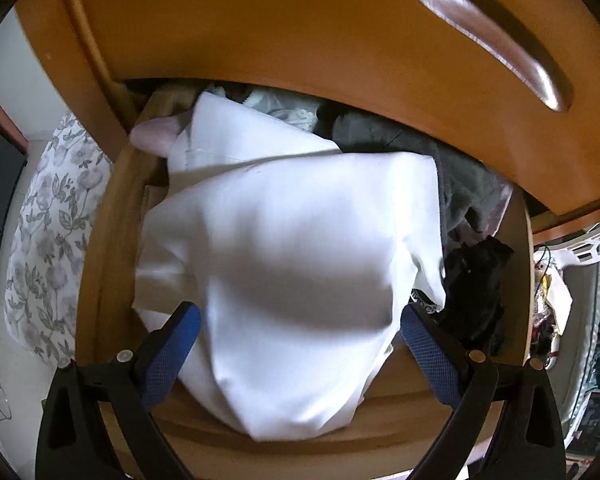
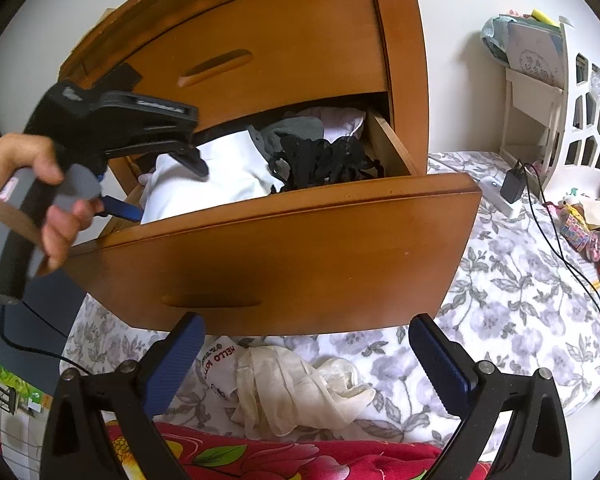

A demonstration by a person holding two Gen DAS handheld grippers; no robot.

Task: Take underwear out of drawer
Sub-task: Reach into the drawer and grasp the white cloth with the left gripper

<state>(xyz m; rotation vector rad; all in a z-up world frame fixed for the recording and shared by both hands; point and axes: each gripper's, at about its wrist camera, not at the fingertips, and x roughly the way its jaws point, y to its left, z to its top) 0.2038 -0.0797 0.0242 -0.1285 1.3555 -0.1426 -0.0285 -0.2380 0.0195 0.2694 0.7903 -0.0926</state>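
1. The wooden drawer [image 2: 284, 248] stands pulled out of the chest, its front panel hanging over a flowered bedspread [image 2: 512, 280]; every place below is told from this drawer.
2. Inside it, a white garment [image 1: 284, 248] fills the left and middle, and one fold of it drapes forward over the drawer's front edge.
3. Right of the white garment lie a grey garment [image 1: 452, 168] toward the back and black lace underwear [image 2: 324, 160] near the right wall.
4. The closed drawer above [image 1: 300, 36] overhangs the back part, so only the front half is free from above.
5. The left gripper [image 1: 300, 324] hovers over the drawer's front left, fingers spread wide on either side of the draped white fold; the blue pads [image 1: 172, 348] do not press the cloth.
6. A hand [image 2: 40, 196] holds that tool's handle left of the drawer.
7. The right gripper [image 2: 304, 356] hangs in front of and below the drawer's front panel, spread wide with nothing between its fingers.
8. Under it on the bedspread lies a crumpled cream cloth [image 2: 296, 392], with a red flowered blanket [image 2: 260, 456] nearer the camera.
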